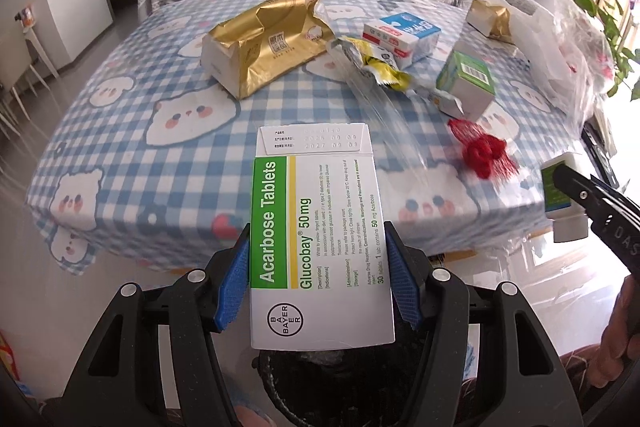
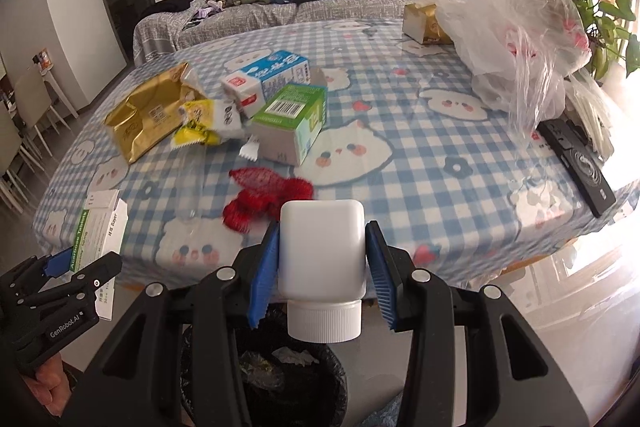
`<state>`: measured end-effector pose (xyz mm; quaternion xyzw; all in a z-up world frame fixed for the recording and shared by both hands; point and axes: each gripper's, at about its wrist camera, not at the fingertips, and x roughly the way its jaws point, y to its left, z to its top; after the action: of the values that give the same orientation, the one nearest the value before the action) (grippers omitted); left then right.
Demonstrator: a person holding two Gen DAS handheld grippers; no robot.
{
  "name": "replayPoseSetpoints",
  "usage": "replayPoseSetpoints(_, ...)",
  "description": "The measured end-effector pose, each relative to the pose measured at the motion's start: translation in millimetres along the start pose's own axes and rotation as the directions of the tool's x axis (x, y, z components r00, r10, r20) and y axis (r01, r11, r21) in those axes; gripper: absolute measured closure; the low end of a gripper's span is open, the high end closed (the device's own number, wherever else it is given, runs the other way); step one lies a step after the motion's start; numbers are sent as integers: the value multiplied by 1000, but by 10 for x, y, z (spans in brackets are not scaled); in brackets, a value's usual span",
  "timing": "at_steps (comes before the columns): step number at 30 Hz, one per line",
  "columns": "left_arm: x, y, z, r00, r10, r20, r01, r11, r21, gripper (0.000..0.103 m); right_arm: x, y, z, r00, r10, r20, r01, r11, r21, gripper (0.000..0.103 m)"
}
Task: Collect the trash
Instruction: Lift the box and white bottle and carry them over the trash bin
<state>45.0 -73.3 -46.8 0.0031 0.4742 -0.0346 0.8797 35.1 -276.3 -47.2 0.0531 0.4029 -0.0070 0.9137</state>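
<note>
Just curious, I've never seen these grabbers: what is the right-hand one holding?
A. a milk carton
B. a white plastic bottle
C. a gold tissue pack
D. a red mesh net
B: the right gripper has its blue fingers pressed against a white bottle, cap end toward the camera.

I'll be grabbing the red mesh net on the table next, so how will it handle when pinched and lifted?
The red mesh net looks floppy: it lies crumpled and bunched on the tablecloth, so it will probably sag from the tool. It seems very light. Its open weave may snag on the tool's ribbed pads rather than slip.
</note>
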Motion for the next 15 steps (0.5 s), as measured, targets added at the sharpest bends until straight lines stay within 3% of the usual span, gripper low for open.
replayPoseSetpoints(15, -134, -110, -501, 999, 3, -38, -2, 999, 40, 43, -115, 166, -568, 998, 10, -62, -12, 999, -38, 62)
